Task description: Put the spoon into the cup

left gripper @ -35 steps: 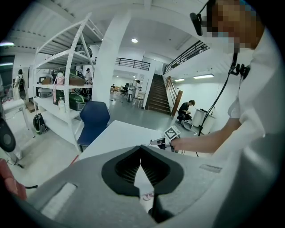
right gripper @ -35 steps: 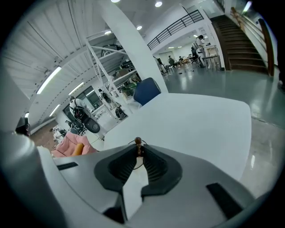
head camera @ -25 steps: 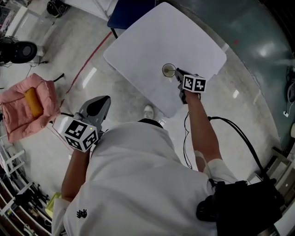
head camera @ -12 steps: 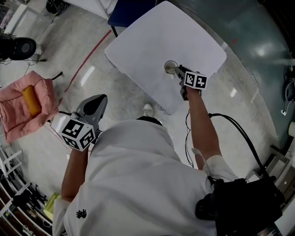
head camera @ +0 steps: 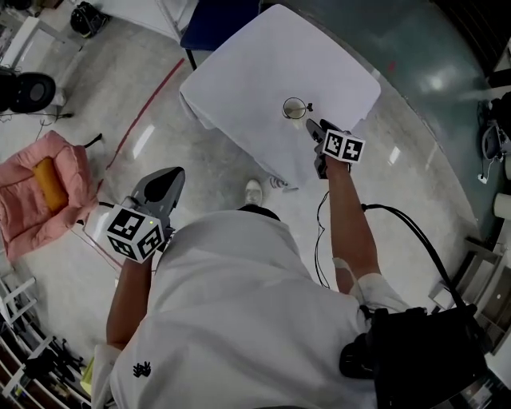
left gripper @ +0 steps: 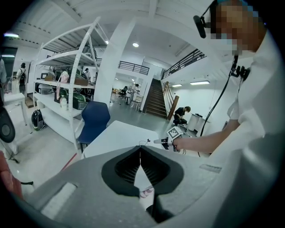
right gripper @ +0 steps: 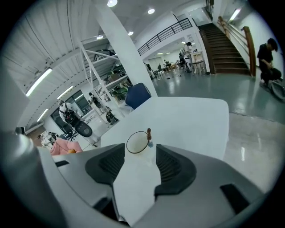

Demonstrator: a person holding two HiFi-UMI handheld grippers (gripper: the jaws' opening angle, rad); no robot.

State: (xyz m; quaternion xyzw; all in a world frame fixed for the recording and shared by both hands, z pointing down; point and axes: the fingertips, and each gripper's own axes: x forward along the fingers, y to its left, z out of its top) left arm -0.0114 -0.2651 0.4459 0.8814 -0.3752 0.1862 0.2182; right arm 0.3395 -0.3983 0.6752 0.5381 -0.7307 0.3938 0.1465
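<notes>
So the spoon's already in: the small spoon with the dark brown handle [right gripper: 149, 133] is standing inside the clear round glass cup with the dark rim [right gripper: 138, 141], leaning on the right side of the rim as the right gripper view shows it. The cup sits on the white square surface [head camera: 239, 72], over towards the person's edge. The right gripper [head camera: 312, 126] is just short of the cup, not touching it, and its jaws are opening with only bare surface between them. The left gripper [head camera: 174, 176] is well off to the side above the glossy floor [head camera: 160, 104], jaws pinched together on nothing. There's also a pink cushion [head camera: 24, 212] with an orange thing [head camera: 49, 180] on it down on the floor, and a blue chair [head camera: 219, 20] behind the surface.
</notes>
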